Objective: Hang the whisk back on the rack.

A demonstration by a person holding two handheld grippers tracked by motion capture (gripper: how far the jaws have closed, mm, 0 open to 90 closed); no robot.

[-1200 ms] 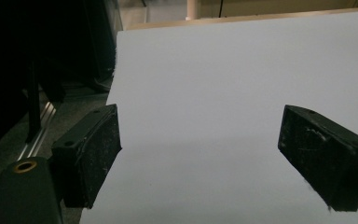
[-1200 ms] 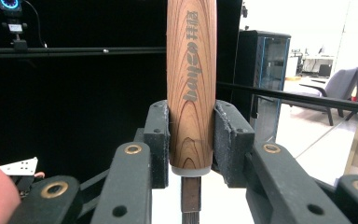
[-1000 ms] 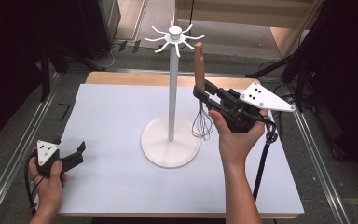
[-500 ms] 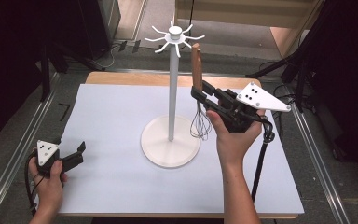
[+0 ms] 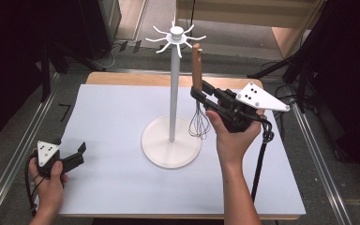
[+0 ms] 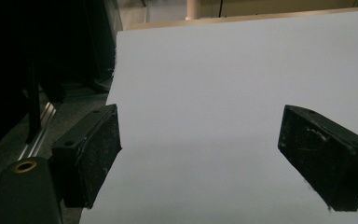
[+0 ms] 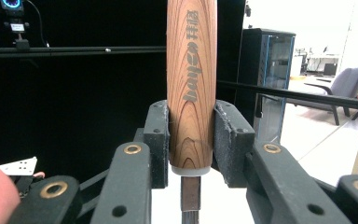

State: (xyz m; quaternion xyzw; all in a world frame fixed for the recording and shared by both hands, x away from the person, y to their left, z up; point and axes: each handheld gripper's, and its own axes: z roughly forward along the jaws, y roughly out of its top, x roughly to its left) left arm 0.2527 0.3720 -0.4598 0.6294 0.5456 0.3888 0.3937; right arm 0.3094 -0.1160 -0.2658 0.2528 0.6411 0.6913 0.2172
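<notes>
A whisk with a wooden handle (image 5: 197, 61) and wire head (image 5: 199, 124) hangs upright just right of the white rack's pole (image 5: 173, 93). My right gripper (image 5: 198, 91) is shut on the lower end of that handle; in the right gripper view the pads clamp the wood (image 7: 190, 116) from both sides. The handle's top reaches up beside the rack's hook arms (image 5: 176, 37). My left gripper (image 5: 79, 154) rests low at the table's front left, open, with nothing between its pads (image 6: 95, 154).
The rack's round white base (image 5: 171, 140) sits at the middle of the pale table mat (image 5: 112, 112). A metal rail (image 5: 23, 150) runs along the left table edge. A black cable (image 5: 261, 159) trails from the right gripper.
</notes>
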